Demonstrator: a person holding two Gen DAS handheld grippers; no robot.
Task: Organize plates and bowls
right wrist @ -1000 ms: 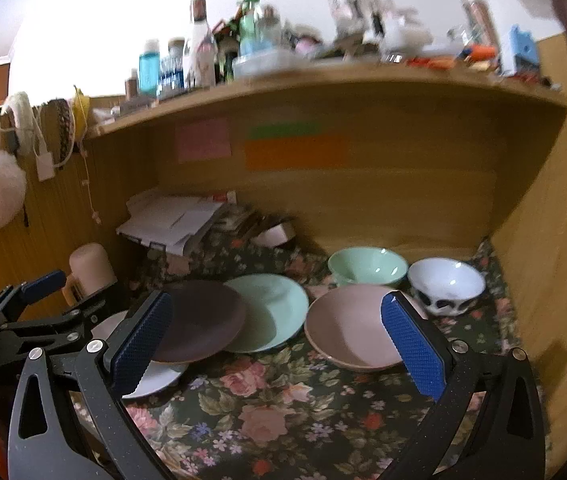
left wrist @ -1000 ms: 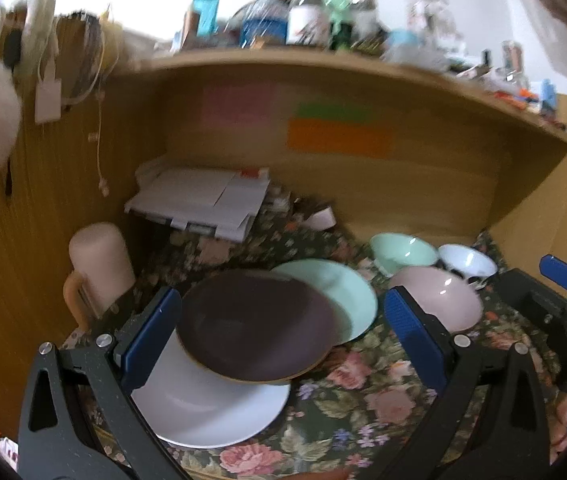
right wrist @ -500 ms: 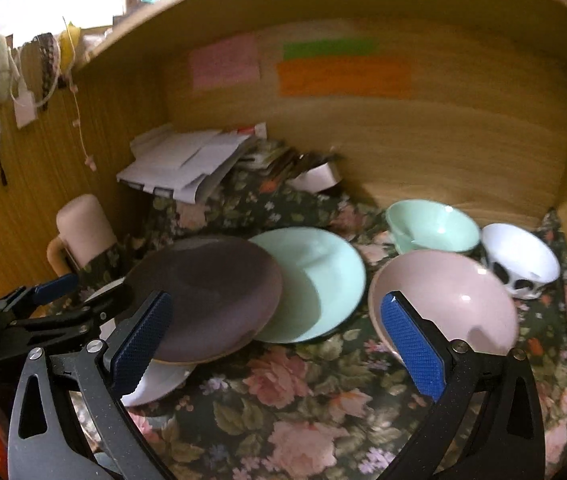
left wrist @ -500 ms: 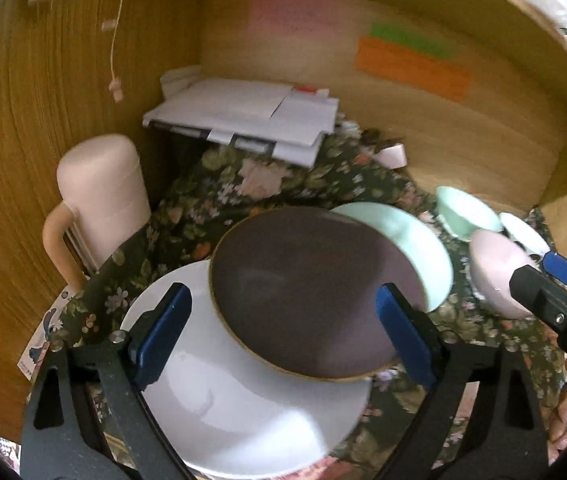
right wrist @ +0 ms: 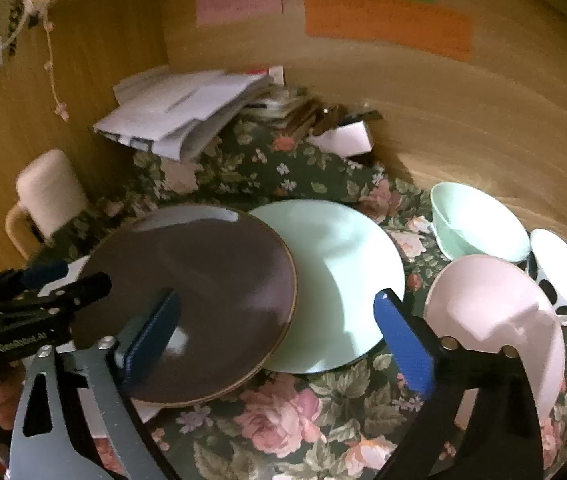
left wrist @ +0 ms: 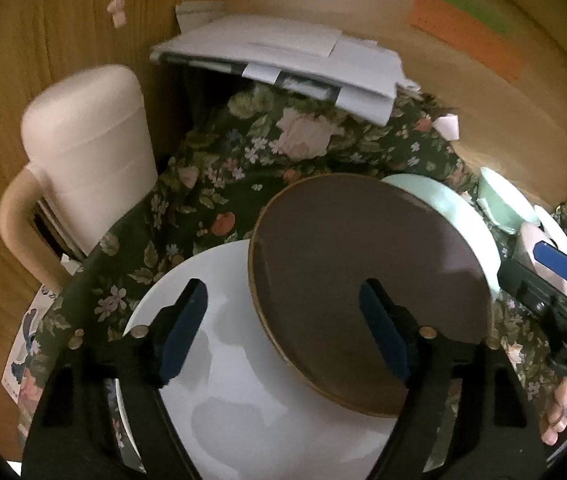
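Note:
A brown plate lies tilted, overlapping a white plate and a mint plate. My left gripper hovers over the white and brown plates with its jaws closing; the brown plate's near-left rim lies between the pads, which press on nothing. My right gripper hangs over the seam of the brown plate and mint plate, jaws closing, with nothing gripped. A pink bowl, a mint bowl and a white spotted bowl sit to the right.
A pale mug stands at the left wall. A stack of papers lies at the back. A floral cloth covers the desk. Wooden walls close in the left, back and right sides. A person's fingers show at the right edge.
Both grippers came forward and down toward the plates, which now fill the views. Both pairs of jaws have narrowed. The shelf with bottles has left the views.

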